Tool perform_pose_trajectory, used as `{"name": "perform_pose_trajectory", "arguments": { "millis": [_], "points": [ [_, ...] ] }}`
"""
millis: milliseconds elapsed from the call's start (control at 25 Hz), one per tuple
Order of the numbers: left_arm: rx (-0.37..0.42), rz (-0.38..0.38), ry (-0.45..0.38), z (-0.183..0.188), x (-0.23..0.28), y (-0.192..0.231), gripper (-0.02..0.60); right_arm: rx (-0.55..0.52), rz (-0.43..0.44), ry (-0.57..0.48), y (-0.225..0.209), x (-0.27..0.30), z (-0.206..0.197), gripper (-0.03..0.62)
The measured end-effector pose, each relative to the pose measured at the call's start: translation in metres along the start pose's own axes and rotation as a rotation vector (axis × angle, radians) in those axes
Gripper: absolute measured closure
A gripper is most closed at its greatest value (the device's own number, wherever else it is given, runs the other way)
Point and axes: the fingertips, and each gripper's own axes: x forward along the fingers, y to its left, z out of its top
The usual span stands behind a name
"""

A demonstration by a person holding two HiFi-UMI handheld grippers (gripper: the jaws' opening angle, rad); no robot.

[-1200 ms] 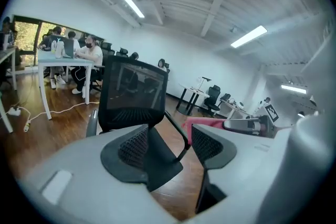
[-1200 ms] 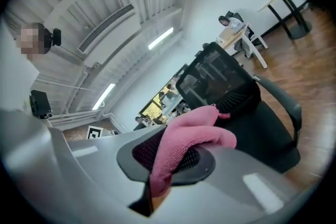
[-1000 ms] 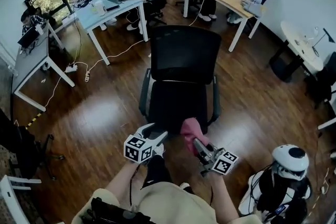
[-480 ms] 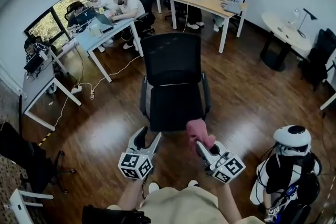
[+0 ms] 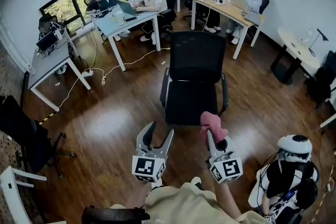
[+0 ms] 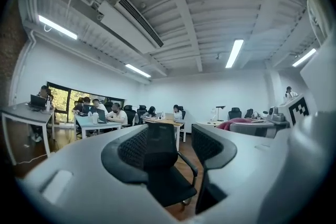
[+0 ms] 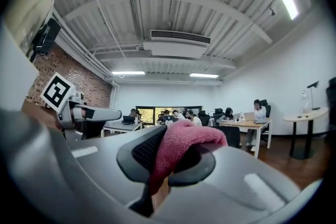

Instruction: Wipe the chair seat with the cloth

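A black office chair (image 5: pixel 194 81) stands on the wood floor ahead of me, its seat (image 5: pixel 190 106) bare. My right gripper (image 5: pixel 214 131) is shut on a pink cloth (image 5: pixel 211 123), held just off the seat's near right corner. In the right gripper view the pink cloth (image 7: pixel 176 149) bulges out between the jaws. My left gripper (image 5: pixel 156 136) hangs open and empty to the left, short of the seat's front edge. Through its spread jaws in the left gripper view the chair (image 6: pixel 160 165) shows a little way off.
Desks with seated people (image 5: pixel 134 0) line the far side of the room. A white-topped table (image 5: pixel 52 63) and floor cables (image 5: pixel 102 78) lie at left. A white and black machine (image 5: pixel 286 173) stands at lower right. Another dark chair (image 5: pixel 26 139) is at the left edge.
Both grippers have drawn back from the chair seat toward me, the cloth coming off the seat with the right one. The left jaws now stand clear of the seat's edge.
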Motion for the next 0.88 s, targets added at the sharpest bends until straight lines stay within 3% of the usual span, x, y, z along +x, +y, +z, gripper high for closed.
{"name": "perform_pose_trajectory", "arguments": {
  "millis": [160, 320, 880],
  "points": [
    [0.023, 0.014, 0.013, -0.009, -0.015, 0.005, 0.333, -0.013, -0.08, 0.023, 0.007, -0.001, 0.003, 0.577],
    [-0.037, -0.005, 0.033, -0.024, -0.018, 0.007, 0.333, -0.028, -0.097, 0.057, 0.011, -0.001, -0.001, 0.577],
    [-0.039, -0.047, 0.066, -0.028, -0.006, 0.001, 0.333, 0.0, -0.15, 0.081, -0.01, -0.005, -0.003, 0.577]
  ]
}}
